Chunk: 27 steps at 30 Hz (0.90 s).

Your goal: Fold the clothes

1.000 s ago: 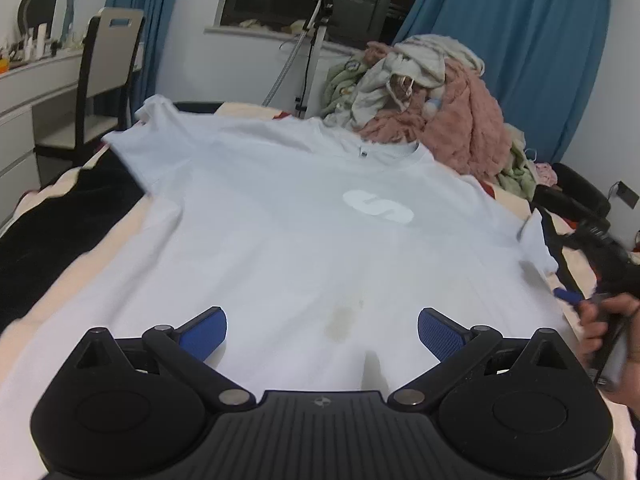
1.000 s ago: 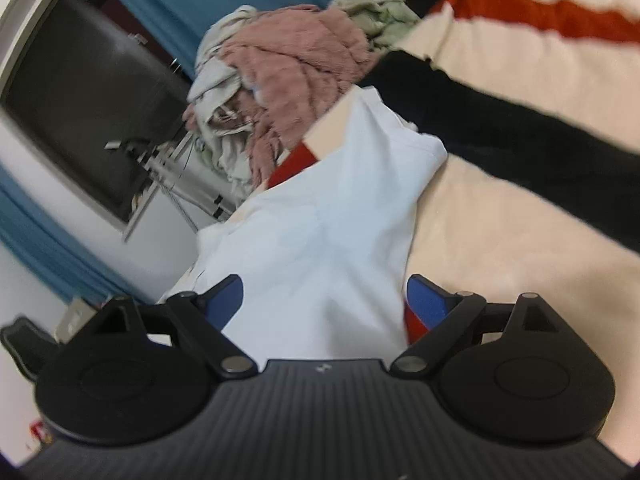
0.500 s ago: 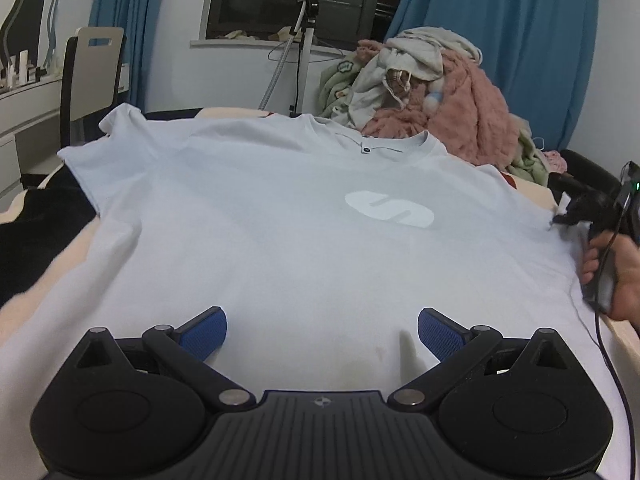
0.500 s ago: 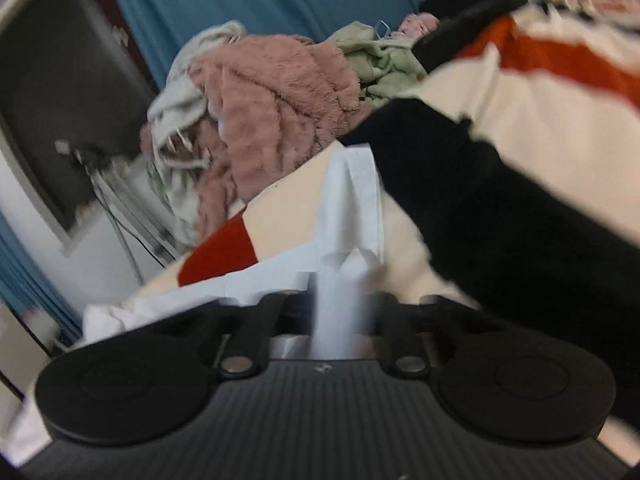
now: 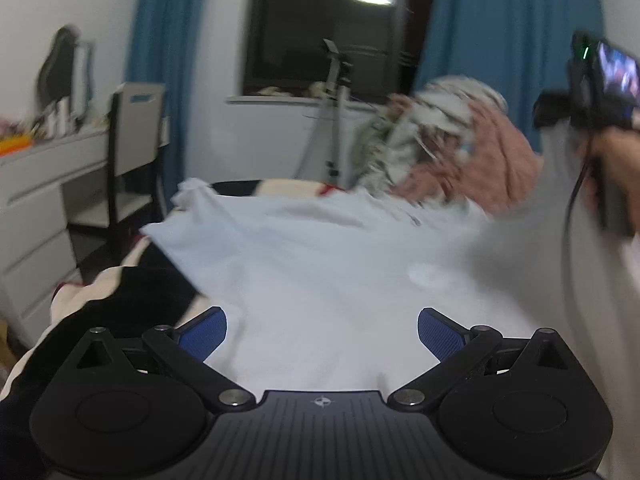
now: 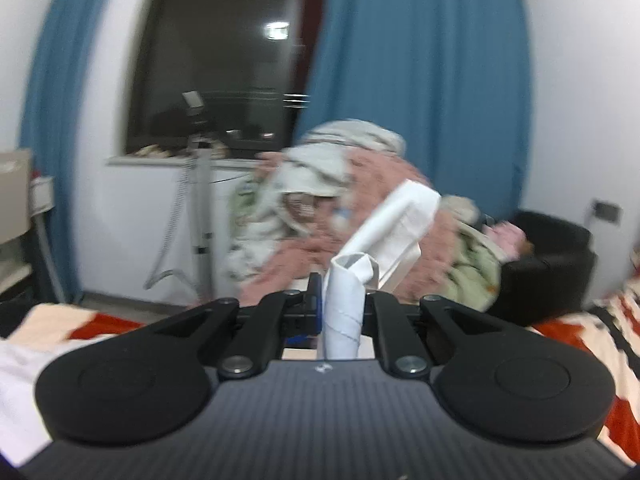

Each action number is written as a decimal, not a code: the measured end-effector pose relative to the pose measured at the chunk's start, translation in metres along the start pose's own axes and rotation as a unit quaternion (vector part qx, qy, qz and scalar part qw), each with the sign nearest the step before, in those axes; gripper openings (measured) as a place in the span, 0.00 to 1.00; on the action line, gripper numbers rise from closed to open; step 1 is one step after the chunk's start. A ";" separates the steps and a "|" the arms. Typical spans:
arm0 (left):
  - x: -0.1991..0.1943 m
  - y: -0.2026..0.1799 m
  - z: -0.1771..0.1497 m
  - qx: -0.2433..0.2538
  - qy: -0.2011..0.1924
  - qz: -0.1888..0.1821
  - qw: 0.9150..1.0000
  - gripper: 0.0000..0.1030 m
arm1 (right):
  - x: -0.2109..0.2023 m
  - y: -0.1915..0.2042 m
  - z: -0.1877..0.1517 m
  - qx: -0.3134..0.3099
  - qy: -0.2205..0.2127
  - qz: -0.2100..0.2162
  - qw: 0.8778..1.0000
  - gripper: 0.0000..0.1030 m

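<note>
T-shirt (image 5: 320, 280) (logo blurred, unreadable): right hand-held gripper (image 6: 342, 304) clamps its sleeve; left hand-held gripper (image 5: 322, 334) gapes.

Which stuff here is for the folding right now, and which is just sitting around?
For the folding:
- white T-shirt
- right gripper, shut on its sleeve
- left gripper, open above the shirt

Just sitting around:
- heap of clothes
- chair
- tripod
- striped blanket
</note>
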State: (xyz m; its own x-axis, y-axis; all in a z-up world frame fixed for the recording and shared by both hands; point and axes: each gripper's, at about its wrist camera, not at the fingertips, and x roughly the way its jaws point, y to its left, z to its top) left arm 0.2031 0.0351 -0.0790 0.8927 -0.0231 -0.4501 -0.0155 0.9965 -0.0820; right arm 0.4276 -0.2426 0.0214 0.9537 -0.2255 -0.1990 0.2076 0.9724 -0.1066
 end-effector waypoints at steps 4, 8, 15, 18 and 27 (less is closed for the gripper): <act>0.010 0.025 0.001 -0.041 0.013 0.012 0.999 1.00 | 0.023 0.080 -0.018 -0.053 0.040 0.024 0.998 0.10; 0.019 0.049 0.001 -0.082 0.027 0.024 0.996 1.00 | 0.049 0.130 -0.056 -0.045 0.072 0.064 0.994 0.31; 0.034 0.059 -0.004 -0.092 0.044 0.022 0.995 0.99 | 0.041 0.134 -0.070 0.018 0.101 0.134 0.986 0.86; 0.033 0.053 -0.006 -0.082 0.042 0.017 0.996 0.99 | 0.008 0.120 -0.056 0.032 0.085 0.135 0.987 0.86; -0.006 0.026 -0.002 -0.041 0.012 0.005 0.999 0.99 | -0.176 0.029 -0.059 0.071 0.050 0.125 0.988 0.87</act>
State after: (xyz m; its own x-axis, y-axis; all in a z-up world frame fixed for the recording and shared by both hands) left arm 0.1967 0.0612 -0.0805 0.8816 -0.0163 -0.4718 -0.0615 0.9869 -0.1490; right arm 0.2526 -0.1783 -0.0046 0.9542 0.0259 -0.2981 0.0028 0.9954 0.0954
